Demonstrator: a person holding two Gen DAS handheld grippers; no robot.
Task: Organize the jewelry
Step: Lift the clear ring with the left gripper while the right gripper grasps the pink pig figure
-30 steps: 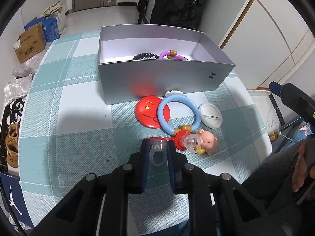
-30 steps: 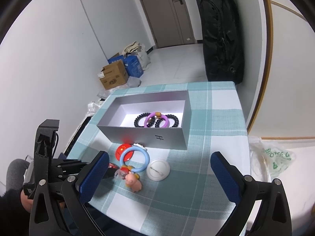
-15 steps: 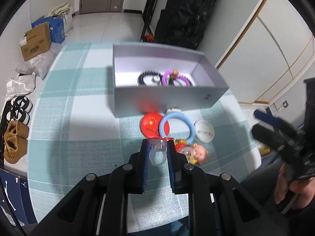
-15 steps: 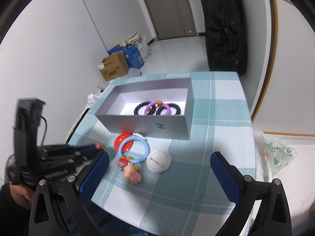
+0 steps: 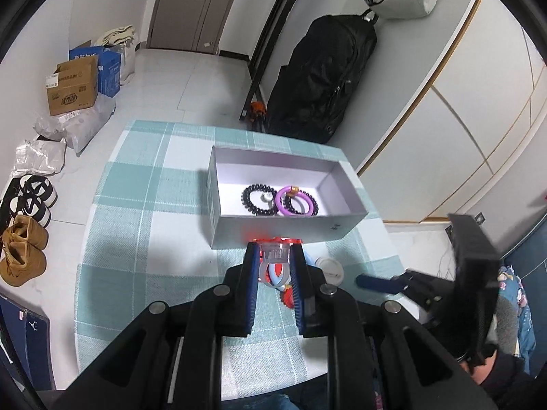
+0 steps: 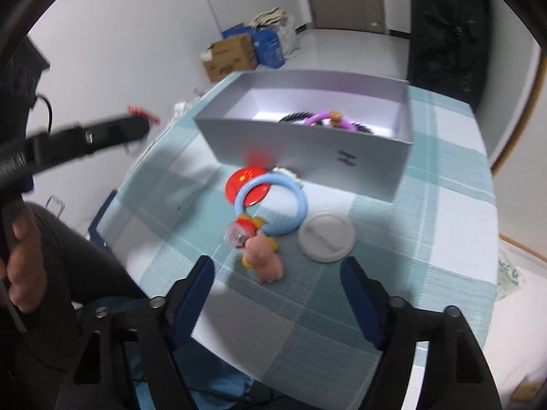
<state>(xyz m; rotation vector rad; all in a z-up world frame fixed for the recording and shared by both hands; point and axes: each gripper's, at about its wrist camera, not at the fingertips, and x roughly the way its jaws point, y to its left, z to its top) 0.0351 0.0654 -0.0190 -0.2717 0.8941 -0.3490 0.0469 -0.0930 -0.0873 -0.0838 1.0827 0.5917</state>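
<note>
The left gripper [image 5: 274, 260] is pinching the clear ring [image 5: 272, 266], jaws clamped on it, above the worktop [image 5: 136, 239] with the grey box [image 5: 283, 227] lying straight ahead, while the right gripper [image 6: 277, 282] is hanging wide open, empty.

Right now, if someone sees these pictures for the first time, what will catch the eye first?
First, the clear ring with a red top, pinched in the left tongs above the checked table. Behind it stands the open grey box, holding two black coil bands and a purple bracelet. In front of the box lie a red badge, a blue ring with a pink pig charm, and a white badge, before the open right tongs.
</note>
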